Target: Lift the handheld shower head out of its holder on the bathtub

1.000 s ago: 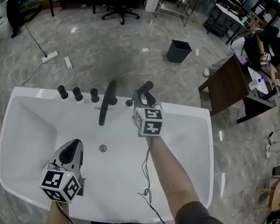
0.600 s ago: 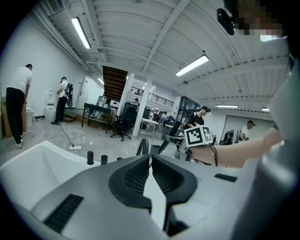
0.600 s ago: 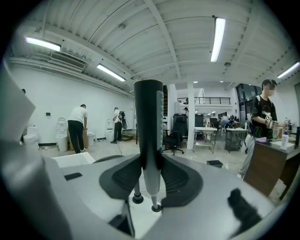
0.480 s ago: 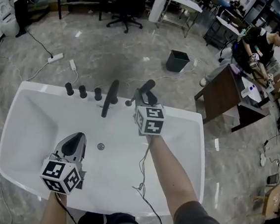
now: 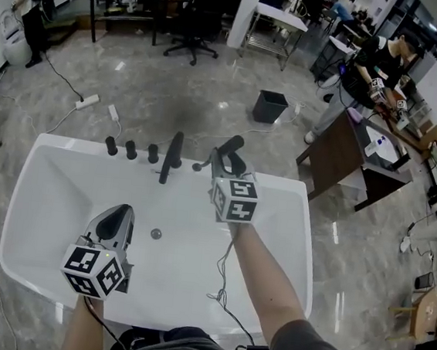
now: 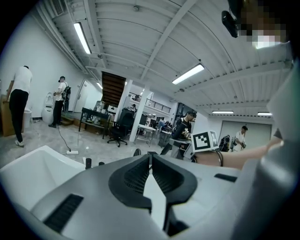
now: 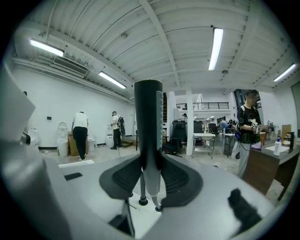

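Since a second ago both grippers sit higher in the head view. The right gripper point(image 5: 220, 161) has brought the shower head point(image 5: 233, 143) up with it, and its black top now overlaps more of the floor past the far rim. The camera is tipped up too, so more of the room shows.

Surface: white bathtub point(image 5: 37, 161) with a drain point(image 5: 155, 234) mid-basin. On the far rim there are three black knobs point(image 5: 131, 149) and a black spout point(image 5: 172, 156). A thin cable point(image 5: 221, 283) trails from the right gripper across the basin. Room: grey stone-look floor point(image 5: 151, 78), power strip point(image 5: 87, 101), black bin point(image 5: 270, 106), office chair point(image 5: 191, 35). A person point(image 5: 374, 62) stands at a brown desk point(image 5: 345, 149) to the right.

The shower head is clamped between the right jaws, above the far rim just right of the spout. The right gripper view shows its long axis upright, crossing the jaws, dark end up and pale narrow end below. The head view foreshortens it to a short stub leaning away and slightly right.

Left gripper point(image 5: 120, 213): jaws closed tip to tip on nothing, hovering over the basin.

Only the right gripper view shows the handle's lower end. I can't tell if it's clear of the rim. Only the head view shows the drain and knobs together.
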Available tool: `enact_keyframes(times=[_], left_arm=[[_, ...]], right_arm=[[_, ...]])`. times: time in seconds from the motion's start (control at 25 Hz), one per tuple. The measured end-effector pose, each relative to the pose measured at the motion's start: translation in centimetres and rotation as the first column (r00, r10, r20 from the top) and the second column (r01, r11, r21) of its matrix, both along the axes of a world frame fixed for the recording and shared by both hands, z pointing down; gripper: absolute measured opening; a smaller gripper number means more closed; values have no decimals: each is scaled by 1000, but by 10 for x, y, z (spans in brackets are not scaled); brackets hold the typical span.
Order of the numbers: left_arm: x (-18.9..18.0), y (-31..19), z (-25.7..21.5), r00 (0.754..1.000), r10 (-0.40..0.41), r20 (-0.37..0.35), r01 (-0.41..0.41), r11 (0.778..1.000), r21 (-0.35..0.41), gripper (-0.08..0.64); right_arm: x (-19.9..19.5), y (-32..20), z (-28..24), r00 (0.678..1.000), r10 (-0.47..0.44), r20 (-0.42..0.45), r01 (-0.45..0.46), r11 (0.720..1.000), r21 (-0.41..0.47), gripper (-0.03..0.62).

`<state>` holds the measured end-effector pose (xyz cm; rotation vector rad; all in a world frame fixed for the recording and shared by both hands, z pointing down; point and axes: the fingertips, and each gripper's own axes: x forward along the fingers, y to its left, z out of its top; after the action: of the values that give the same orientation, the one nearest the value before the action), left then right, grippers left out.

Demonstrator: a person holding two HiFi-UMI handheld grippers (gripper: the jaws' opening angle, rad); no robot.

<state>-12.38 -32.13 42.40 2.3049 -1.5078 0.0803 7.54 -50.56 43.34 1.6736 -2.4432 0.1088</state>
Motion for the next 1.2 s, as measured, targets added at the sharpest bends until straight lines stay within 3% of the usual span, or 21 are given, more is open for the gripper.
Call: enact_keyframes(times=[0.48, 1.2], left_arm=[[14, 30, -28, 999, 41, -17, -40, 999, 27, 26], [36, 48, -44, 991, 134, -18, -133, 989, 60, 26]], right_arm=[[14, 59, -57, 1000, 1, 15, -2, 997, 75, 138], [27, 119, -87, 998, 35, 45, -40, 994, 102, 138]])
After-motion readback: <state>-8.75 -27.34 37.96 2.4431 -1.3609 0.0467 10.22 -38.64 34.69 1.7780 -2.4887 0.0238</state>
